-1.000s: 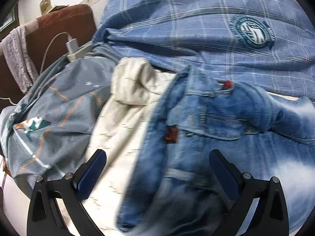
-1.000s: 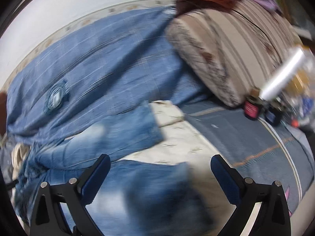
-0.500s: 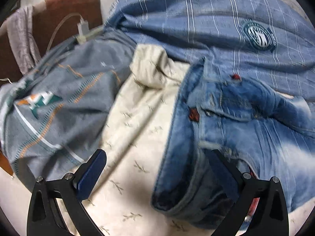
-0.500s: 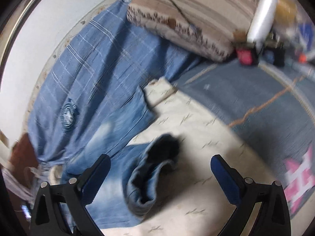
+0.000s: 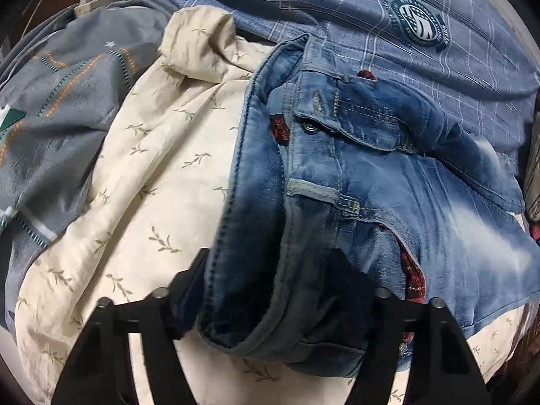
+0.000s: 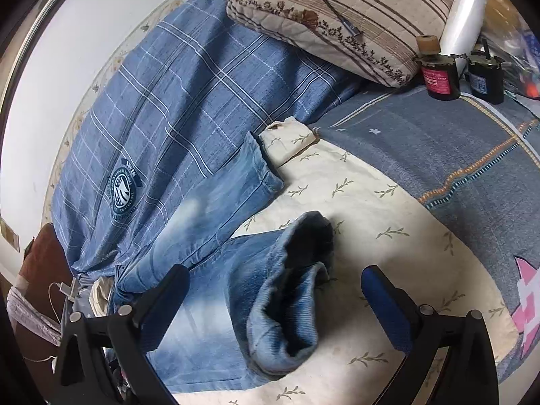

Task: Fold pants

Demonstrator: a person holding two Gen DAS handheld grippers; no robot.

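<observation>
Left wrist view: the jeans (image 5: 354, 182) present the waistband end, with metal button, belt loop and a small red label; the rolled waistband edge lies between the fingers of the left gripper (image 5: 280, 290). Both fingers sit tight against the denim, narrowly spaced and clamped on the waistband fold.

Right wrist view: this shows the leg ends, which the left view does not. One leg cuff (image 6: 290, 290) lies gaping between the fingers of the right gripper (image 6: 275, 290), whose jaws stand wide apart and grip nothing; the cuff sits nearer the left finger, with bare sheet beside the right finger. The second leg (image 6: 236, 182) stretches to the far side, its hem against the blue checked quilt (image 6: 175, 94).

The jeans lie on a cream leaf-print sheet (image 6: 388, 209) on the bed. A grey patterned blanket (image 6: 455, 148) borders the sheet on the right. Far right, a striped pillow (image 6: 337, 10) and two dark bottles (image 6: 438, 74) stand at the bed edge. Open sheet remains to the near right of the cuff.
</observation>
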